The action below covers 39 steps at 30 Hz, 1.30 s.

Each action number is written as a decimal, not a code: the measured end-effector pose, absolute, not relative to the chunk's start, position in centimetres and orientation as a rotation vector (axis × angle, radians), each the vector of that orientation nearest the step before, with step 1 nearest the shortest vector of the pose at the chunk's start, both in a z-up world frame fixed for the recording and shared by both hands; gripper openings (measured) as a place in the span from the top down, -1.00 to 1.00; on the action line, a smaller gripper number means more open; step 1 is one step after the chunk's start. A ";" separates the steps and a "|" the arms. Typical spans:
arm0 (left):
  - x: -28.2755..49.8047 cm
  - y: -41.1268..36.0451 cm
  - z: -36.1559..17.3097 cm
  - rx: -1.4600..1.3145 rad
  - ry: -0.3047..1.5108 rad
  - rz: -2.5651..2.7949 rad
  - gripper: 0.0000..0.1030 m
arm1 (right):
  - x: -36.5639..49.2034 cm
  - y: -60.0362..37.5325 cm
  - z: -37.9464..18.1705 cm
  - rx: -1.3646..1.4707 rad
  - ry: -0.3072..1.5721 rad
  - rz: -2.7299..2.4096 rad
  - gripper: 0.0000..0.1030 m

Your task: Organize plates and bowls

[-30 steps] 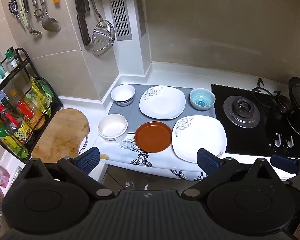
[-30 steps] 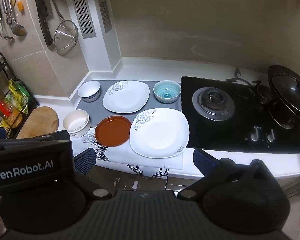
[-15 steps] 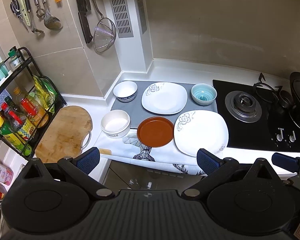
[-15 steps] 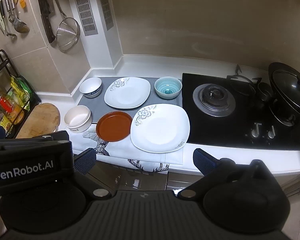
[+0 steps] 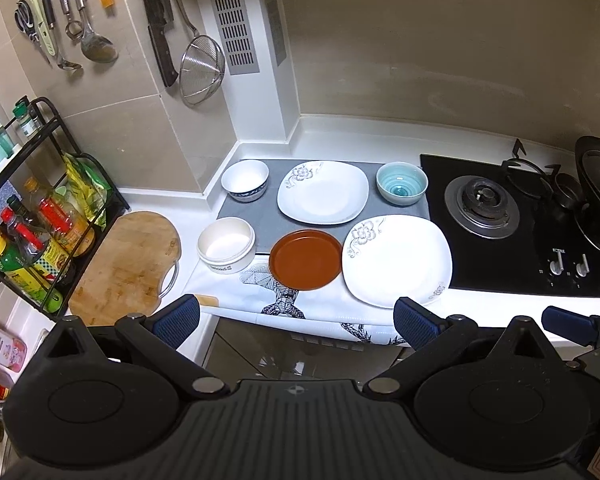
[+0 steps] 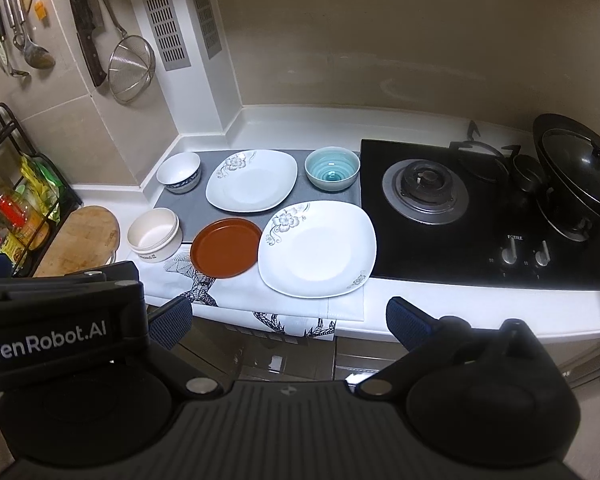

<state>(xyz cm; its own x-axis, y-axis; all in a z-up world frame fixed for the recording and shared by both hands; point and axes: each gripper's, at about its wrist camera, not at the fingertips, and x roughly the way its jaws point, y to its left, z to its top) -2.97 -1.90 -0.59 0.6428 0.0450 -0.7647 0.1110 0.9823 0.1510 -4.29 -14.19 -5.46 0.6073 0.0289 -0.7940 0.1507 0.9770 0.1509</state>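
On the counter lie two white square plates with flower prints, one at the back [image 5: 323,192] [image 6: 252,186] and one at the front [image 5: 398,260] [image 6: 318,250]. A brown round plate [image 5: 305,259] [image 6: 225,247] lies left of the front one. A white bowl with a blue rim [image 5: 245,179] [image 6: 179,172], a teal bowl [image 5: 401,182] [image 6: 332,168] and a cream bowl [image 5: 226,244] [image 6: 154,234] stand around them. My left gripper [image 5: 296,320] and right gripper [image 6: 288,320] are open and empty, held in front of and above the counter edge.
A gas hob [image 5: 520,224] [image 6: 480,208] with a lidded wok [image 6: 576,168] lies to the right. A wooden cutting board [image 5: 128,260] and a rack of bottles [image 5: 36,224] are on the left. Utensils and a strainer [image 5: 202,68] hang on the wall.
Both grippers have drawn back and up from the counter, so the dishes look smaller and farther. Nothing on the counter has moved.
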 end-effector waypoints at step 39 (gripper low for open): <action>-3.0 -1.5 -2.1 0.197 0.896 -0.026 -0.99 | -4.3 -13.9 -7.1 0.234 0.947 -0.072 -0.99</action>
